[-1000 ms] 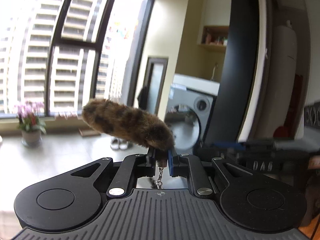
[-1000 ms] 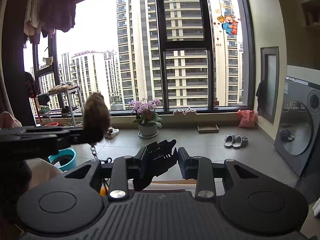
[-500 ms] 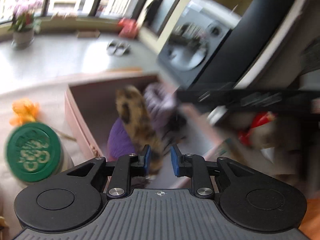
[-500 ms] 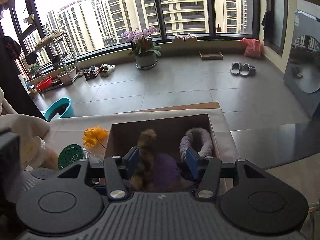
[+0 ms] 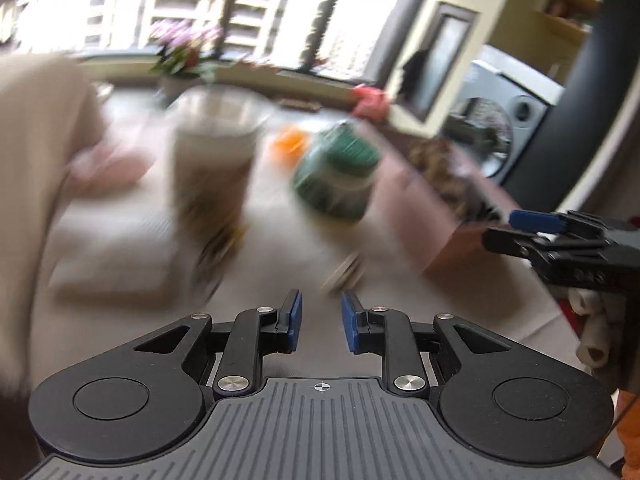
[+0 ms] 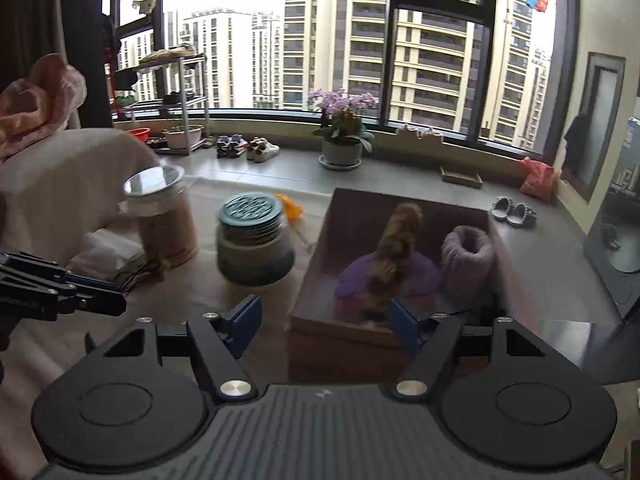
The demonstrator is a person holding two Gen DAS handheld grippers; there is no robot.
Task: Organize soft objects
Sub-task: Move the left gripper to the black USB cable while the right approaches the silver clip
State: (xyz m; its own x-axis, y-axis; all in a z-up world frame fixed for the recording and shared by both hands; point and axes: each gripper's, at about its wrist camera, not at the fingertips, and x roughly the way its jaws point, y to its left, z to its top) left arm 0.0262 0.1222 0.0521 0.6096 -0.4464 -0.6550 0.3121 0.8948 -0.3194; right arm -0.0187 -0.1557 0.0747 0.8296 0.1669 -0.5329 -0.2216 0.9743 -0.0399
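The open brown cardboard box point(image 6: 404, 334) was the landmark here, and it served as the bin for the soft things. Inside it a brown-and-black mottled furry tail-shaped plush point(image 6: 394, 256) stood propped on end against the far wall, resting on a purple rounded soft cushion point(image 6: 356, 280); to the right of both, inside the same box, sat a pale lilac fluffy ring-shaped piece point(image 6: 468, 252). The plush leaned as it did probably because the cushion under it kept it from lying flat.

The right gripper point(image 6: 322, 320) hovered just in front of the box's near wall with its blue-padded fingers point(image 6: 244, 318) spread wide and nothing between them. The left gripper point(image 5: 320, 322) was well to the left of the box, its fingers point(image 5: 294, 320) also parted and empty; its view was heavily smeared, so what it faced can only be guessed from the other camera.

To the left of the box stood a squat jar with a green ribbed lid point(image 6: 254, 240), and farther left a tall clear cylindrical canister with a shiny lid point(image 6: 162, 220), holding something tan. An orange artificial flower point(image 6: 292, 206) lay on the beige cloth-covered table point(image 6: 256, 312) just beyond the jar, near the box's far left corner. It looked like the likeliest soft item left outside the box.
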